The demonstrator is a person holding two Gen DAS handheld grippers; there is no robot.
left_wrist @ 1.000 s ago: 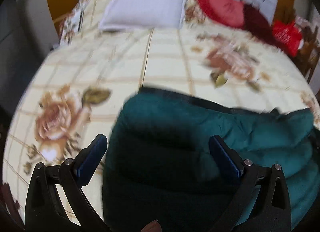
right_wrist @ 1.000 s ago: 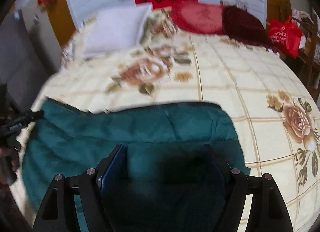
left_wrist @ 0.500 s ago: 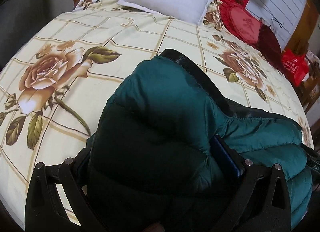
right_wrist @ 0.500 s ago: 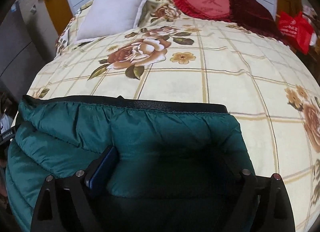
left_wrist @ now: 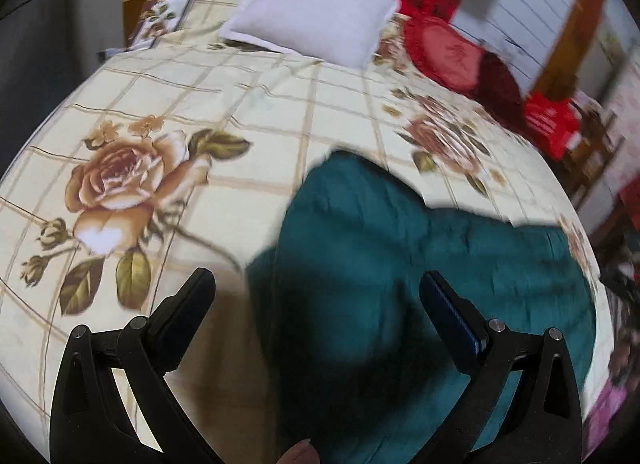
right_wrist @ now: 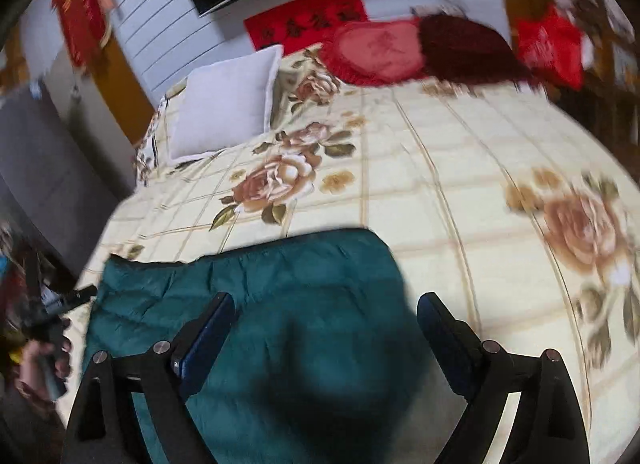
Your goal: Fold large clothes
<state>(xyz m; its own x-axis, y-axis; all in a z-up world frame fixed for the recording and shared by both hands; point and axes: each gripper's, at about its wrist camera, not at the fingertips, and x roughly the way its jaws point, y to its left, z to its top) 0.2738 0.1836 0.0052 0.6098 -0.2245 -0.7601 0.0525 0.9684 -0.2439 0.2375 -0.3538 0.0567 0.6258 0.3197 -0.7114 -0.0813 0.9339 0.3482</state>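
Green jacket point(left_wrist: 420, 264) now released, folded flat

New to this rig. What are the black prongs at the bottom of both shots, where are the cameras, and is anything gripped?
No robot here: a person carries a two-finger gripper in each hand, and each has a fisheye camera looking forward along its fingers. The black prongs are those fingers.

The left wrist view shows the left gripper, jaws wide apart, above the edge of a dark green padded jacket folded on a bed with a rose-print cover.

The right wrist view shows the right gripper over the same jacket. Its jaws have just been opening and now stand clear of the fabric. So nothing is gripped.

At that view's left edge, the person's left hand holds the other tool. A white pillow and red cushions lie at the head of the bed. Both pictures are motion-blurred.
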